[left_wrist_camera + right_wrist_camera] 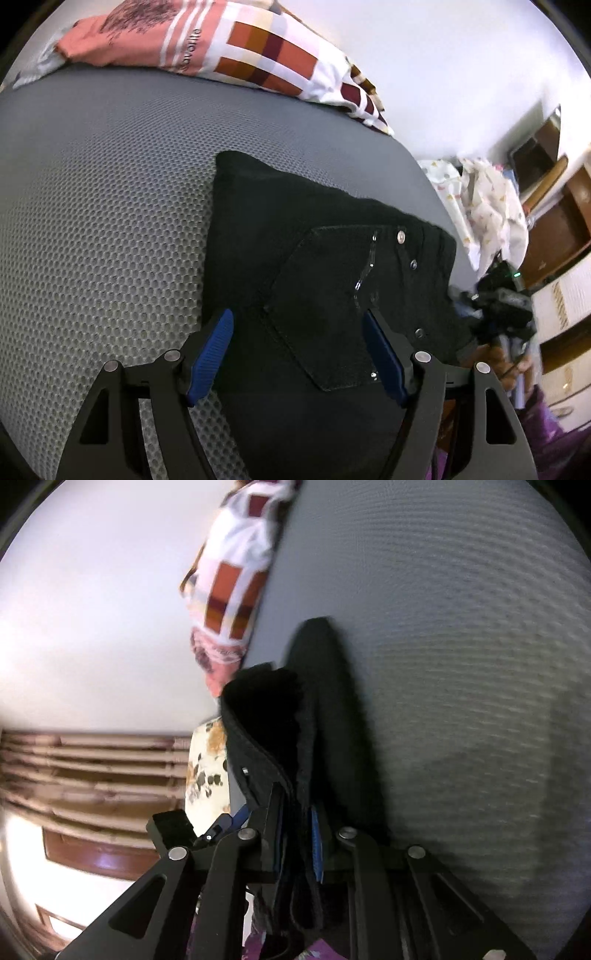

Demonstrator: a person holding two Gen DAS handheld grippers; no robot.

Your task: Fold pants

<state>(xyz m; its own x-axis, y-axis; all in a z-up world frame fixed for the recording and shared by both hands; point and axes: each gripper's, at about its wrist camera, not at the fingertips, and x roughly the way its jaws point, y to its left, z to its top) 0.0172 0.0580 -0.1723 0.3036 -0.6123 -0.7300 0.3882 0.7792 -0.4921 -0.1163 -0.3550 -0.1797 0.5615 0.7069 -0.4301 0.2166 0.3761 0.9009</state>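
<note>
Black pants [332, 266] are seen lying partly folded on a grey mesh-textured bed [110, 192], near its right edge in the left wrist view. A back pocket [325, 306] with small metal rivets is turned upward, and a metal button [400, 236] is visible close to the waistband.

The left hand-held gripper [297, 354] is held released above the pants, its blue fingertips [212, 354] spread wide apart with the pocket between them; whether the pads touch the cloth cannot be told. One finger is over the left border of the pants, where the grey mesh shows beside it.

In the right wrist view, the right hand-held gripper [299, 845] is clenched on a bunched edge of the pants [273, 716], which is lifted off the bed [461, 664] and stands up in a thick fold ahead of the fingers. The picture is blurred.

A folded pile of cloth with orange, maroon and white squares [266, 55] is seen at the far side of the bed, with a pink garment [122, 33] beside it. A white patterned cloth [484, 206] lies past the bed's edge, near brown wooden furniture [554, 229].
</note>
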